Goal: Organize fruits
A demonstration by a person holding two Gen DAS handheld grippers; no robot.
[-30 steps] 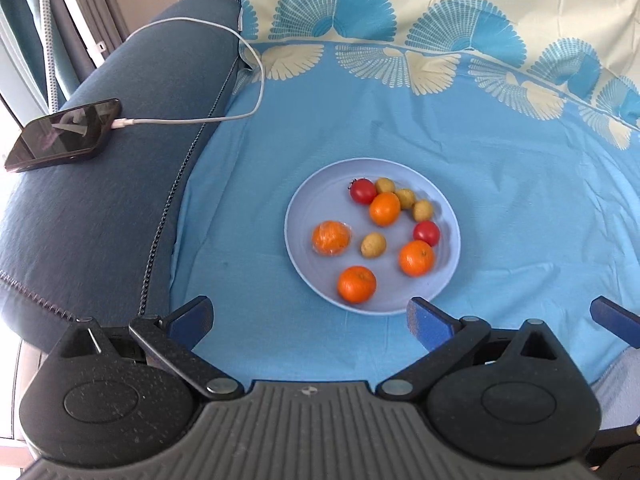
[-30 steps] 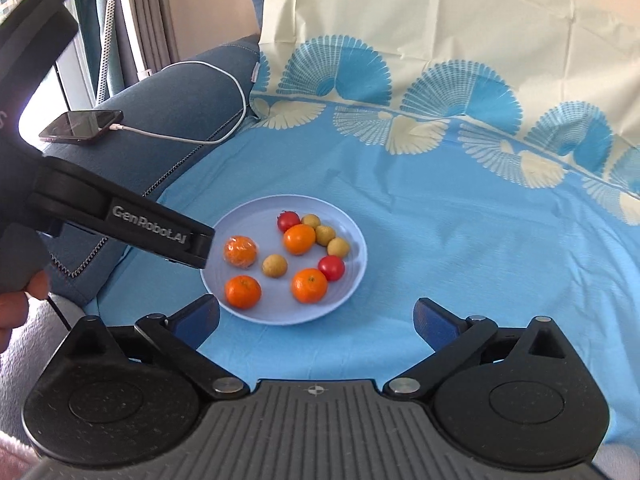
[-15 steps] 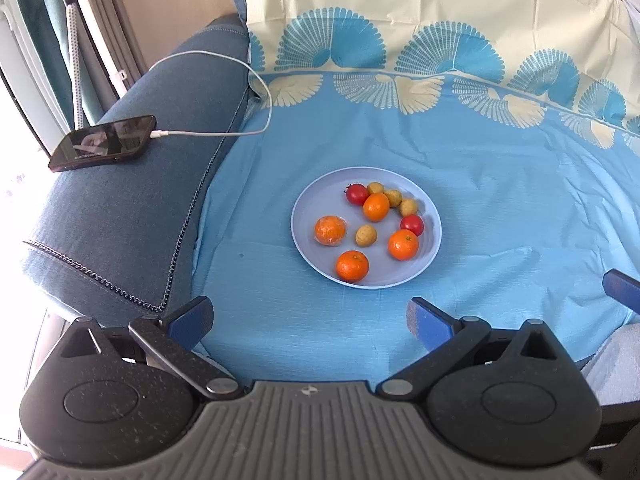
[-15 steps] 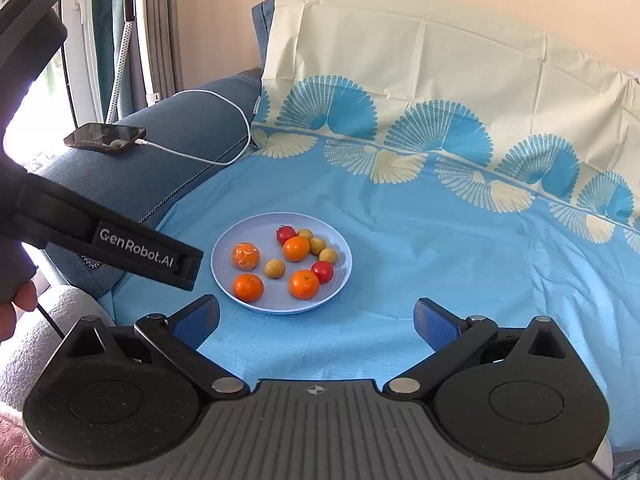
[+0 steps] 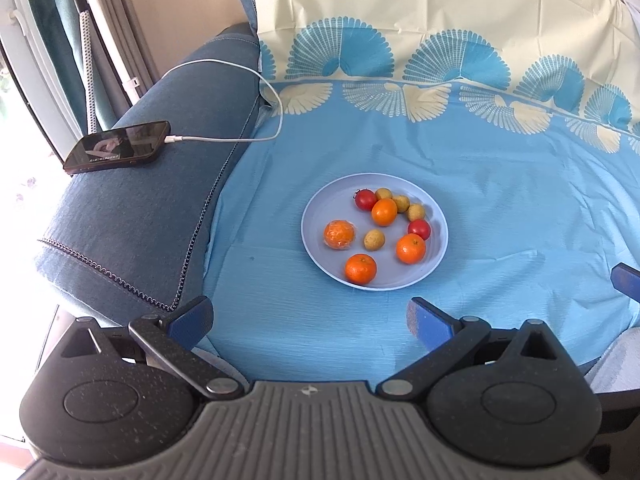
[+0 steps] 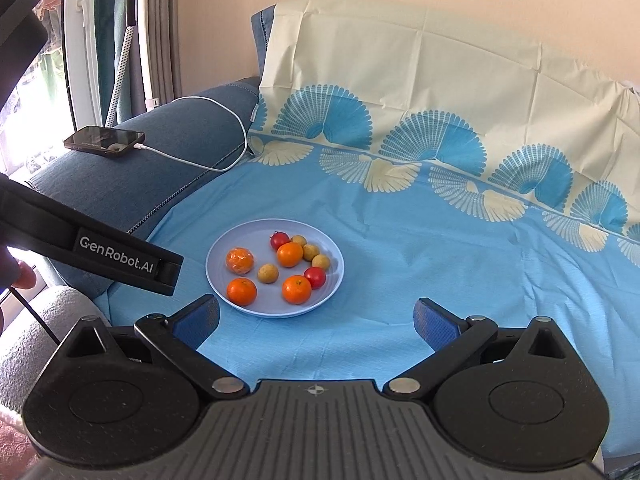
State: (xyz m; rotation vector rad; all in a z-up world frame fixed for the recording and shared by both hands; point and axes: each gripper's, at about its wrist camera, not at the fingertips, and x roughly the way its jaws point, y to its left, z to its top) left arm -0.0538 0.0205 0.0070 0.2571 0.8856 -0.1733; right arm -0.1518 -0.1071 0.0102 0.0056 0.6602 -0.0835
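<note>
A blue sofa [image 5: 132,216] is draped with a blue-and-cream cloth [image 5: 500,200] printed with fan shapes along its upper border. On the sofa arm lies a phone [image 5: 116,152] with a white cable [image 5: 224,138] plugged into it, looping back toward the cloth's edge. Both tools hang above the cloth's near edge, apart from everything on it: the left gripper [image 5: 308,320] has its jaws spread wide with nothing between them, and the right gripper [image 6: 316,320] is equally wide and empty. In the right wrist view the left tool's black body crosses the left side, with part of a hand [image 6: 16,276] at the frame edge. A pale blue plate [image 5: 320,240] sits on the cloth, ahead of both tools. On it lie three oranges [image 5: 411,248], one wrapped orange [image 5: 339,234] at the left, two tomatoes [image 5: 366,199] and four small yellow-brown fruits [image 5: 374,239], three of them curving along the far rim.
</note>
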